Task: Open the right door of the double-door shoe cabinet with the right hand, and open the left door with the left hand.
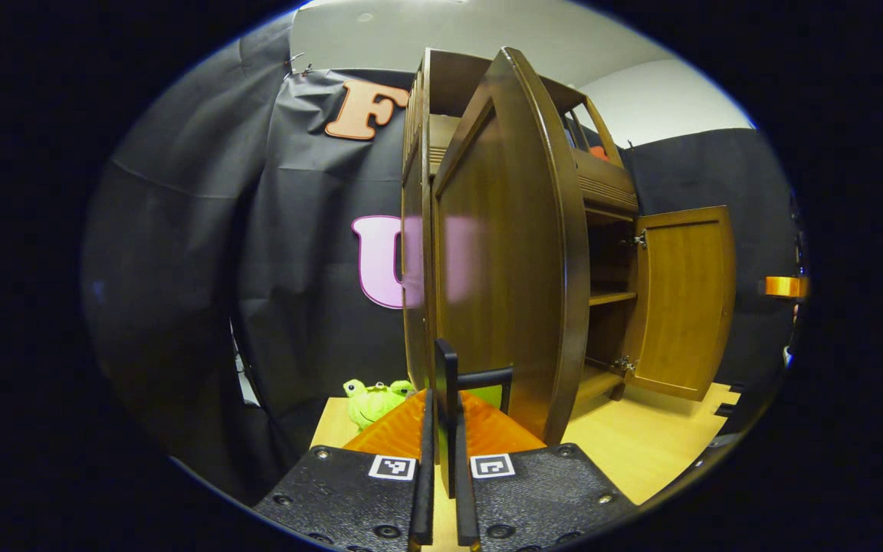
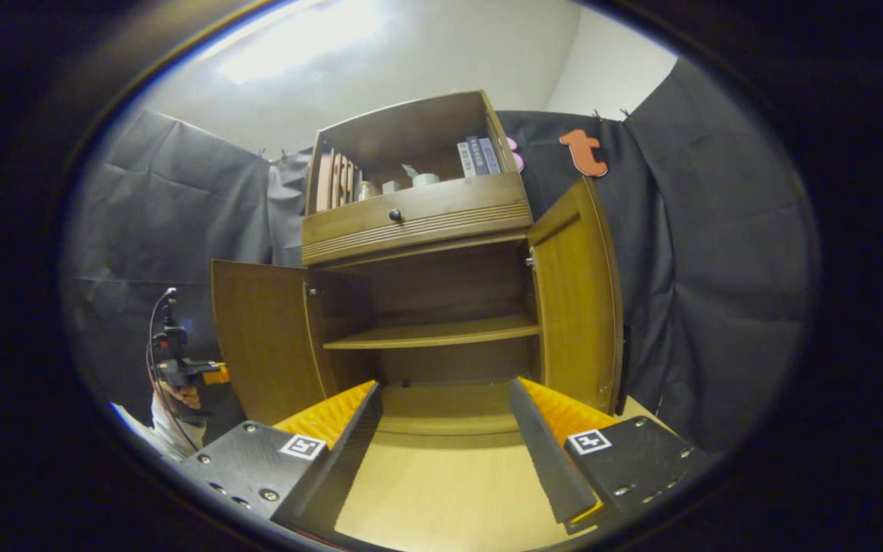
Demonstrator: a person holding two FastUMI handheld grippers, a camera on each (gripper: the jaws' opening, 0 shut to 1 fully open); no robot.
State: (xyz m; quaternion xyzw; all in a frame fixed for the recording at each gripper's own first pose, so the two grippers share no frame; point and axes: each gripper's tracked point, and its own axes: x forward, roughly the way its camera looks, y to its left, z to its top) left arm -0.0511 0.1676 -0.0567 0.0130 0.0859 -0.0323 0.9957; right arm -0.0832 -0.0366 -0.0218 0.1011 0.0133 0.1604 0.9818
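Gripping the black handle of the brown wooden left door, the left tool need only release; the right tool gapes empty, the right door open.

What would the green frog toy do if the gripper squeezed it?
The green frog toy looks plush, so it would probably squash and flop rather than crack. It seems light for its size, so a push would likely slide it along the wooden floor beside the cabinet door.

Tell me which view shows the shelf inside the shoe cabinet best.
The right gripper view: it faces the open cabinet, so the whole shelf spans between both doors. The left gripper view catches just a short end of the shelf past the left door's edge.
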